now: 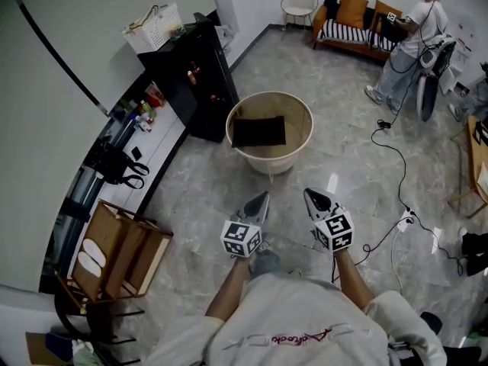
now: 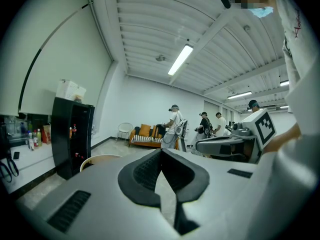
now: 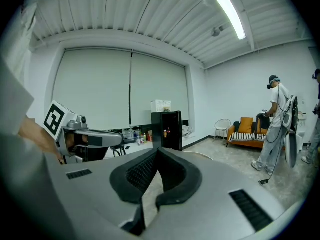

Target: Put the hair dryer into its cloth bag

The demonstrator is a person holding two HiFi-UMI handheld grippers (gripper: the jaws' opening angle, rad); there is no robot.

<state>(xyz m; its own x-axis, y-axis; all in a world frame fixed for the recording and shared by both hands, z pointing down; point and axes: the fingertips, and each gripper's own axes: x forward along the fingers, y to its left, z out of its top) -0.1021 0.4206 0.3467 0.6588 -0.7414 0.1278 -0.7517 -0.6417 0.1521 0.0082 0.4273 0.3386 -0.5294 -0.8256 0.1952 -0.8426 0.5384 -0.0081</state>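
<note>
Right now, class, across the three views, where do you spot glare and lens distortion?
Head view: a bright glare patch on the polished floor. Left gripper view: dark rounded corners, and the ceiling lamp burns white. Right gripper view: ceiling ribs bow outward around another glaring lamp.

A black cabinet (image 1: 194, 82) topped by a white basket (image 1: 155, 27) stands at upper left, beside a counter (image 1: 164, 147) crowded with bottles (image 1: 143, 111). A round beige tub (image 1: 271, 162) sits at centre. An orange sofa (image 1: 352, 23) and a white wire chair (image 1: 299, 4) line the top edge; a person (image 1: 412, 40) stands at upper right. A black cable (image 1: 402, 166) trails across the marble floor (image 1: 343, 143).
</note>
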